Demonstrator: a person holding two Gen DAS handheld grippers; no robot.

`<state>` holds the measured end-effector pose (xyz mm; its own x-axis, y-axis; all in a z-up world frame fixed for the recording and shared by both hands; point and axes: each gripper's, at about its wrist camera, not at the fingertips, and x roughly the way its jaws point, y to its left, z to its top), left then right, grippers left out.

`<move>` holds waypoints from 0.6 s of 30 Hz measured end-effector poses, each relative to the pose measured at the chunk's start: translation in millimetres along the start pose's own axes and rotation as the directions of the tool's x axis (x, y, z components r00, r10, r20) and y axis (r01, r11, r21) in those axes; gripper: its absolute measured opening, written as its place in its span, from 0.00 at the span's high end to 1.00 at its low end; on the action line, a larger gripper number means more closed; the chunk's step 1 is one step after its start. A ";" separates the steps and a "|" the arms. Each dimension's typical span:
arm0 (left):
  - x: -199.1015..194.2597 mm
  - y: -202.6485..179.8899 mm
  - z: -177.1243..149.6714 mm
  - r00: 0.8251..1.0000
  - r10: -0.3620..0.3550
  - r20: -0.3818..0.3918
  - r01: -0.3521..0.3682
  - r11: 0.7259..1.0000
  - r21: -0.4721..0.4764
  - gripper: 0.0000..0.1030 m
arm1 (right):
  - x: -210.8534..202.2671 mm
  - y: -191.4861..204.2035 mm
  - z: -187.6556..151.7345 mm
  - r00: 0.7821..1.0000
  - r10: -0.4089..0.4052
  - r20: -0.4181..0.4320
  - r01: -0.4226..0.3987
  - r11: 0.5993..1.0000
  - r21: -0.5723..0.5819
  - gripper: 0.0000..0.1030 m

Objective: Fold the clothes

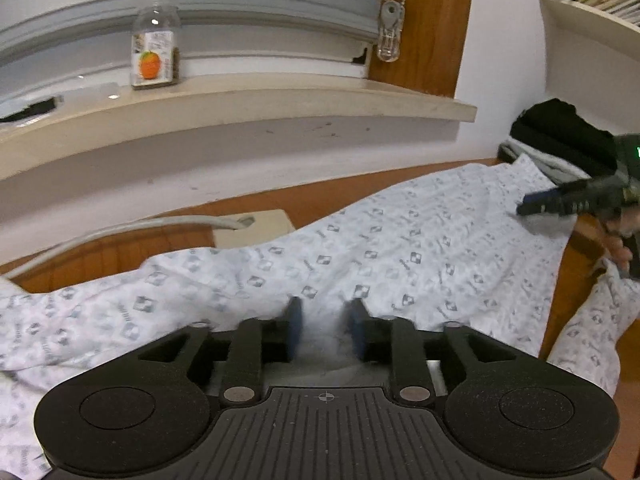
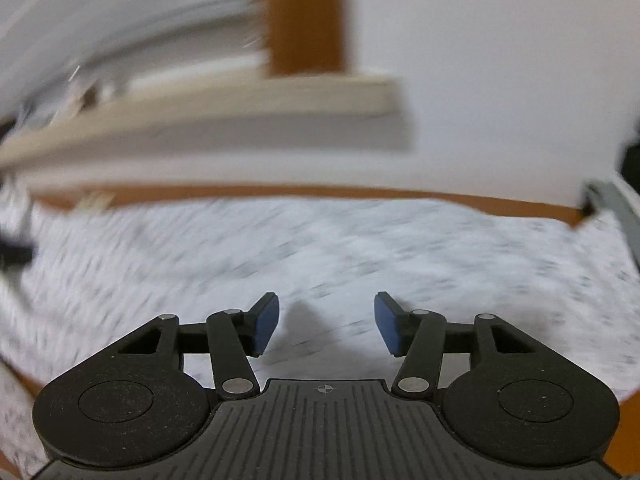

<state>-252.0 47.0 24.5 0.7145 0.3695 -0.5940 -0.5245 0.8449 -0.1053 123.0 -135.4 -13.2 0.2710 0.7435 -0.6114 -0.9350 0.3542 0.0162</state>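
White printed garment (image 1: 360, 248) lies spread over the wooden tabletop (image 1: 120, 248), one part hanging off the right edge. Left gripper (image 1: 325, 330) & right gripper (image 2: 326, 322) both part-open, holding nothing, cloth just under them. Best pinch one layer at matching edges w/ both, then fold over evenly.

Evenly, softly lit indoors. Heavily smeared by motion blur in the right wrist view; sharper on the left. Strongly bowed lines toward edges.

Counts on and around the wooden table

One white printed garment (image 1: 360, 248) across mid-frame; two grippers, the left gripper (image 1: 325, 326) at bottom centre and the right gripper (image 1: 524, 206) at right edge; one jar (image 1: 155, 47) upper left; one dark clothes pile (image 1: 560, 136) at right.
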 end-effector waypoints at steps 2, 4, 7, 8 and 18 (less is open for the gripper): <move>-18.3 14.9 3.2 0.999 0.041 0.020 -0.041 0.999 -0.007 0.52 | 4.1 5.6 -1.8 1.000 -0.013 0.025 0.013 1.000 -0.025 0.47; -40.3 36.1 6.5 0.993 0.109 0.048 -0.108 0.994 -0.029 0.36 | 5.4 2.6 0.0 1.000 -0.013 0.027 0.013 1.000 -0.013 0.45; -71.4 81.6 3.5 0.965 0.254 0.062 -0.249 0.966 -0.071 0.30 | 10.9 -6.8 1.6 1.000 -0.005 0.025 0.005 1.000 0.017 0.39; -81.6 97.9 2.0 0.950 0.304 0.064 -0.299 0.951 -0.086 0.30 | 13.5 -9.3 2.1 1.000 -0.003 0.025 0.003 1.000 0.022 0.39; -88.9 193.7 -15.7 0.922 0.386 -0.028 -0.380 0.889 -0.257 0.56 | 15.6 -9.6 2.8 1.000 -0.009 0.028 0.008 1.000 0.028 0.36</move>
<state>-424.4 171.8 44.4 0.4434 0.6564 -0.6104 -0.8564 0.5112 -0.0724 136.8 -125.6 -20.6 0.2858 0.7557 -0.5893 -0.9260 0.3760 0.0331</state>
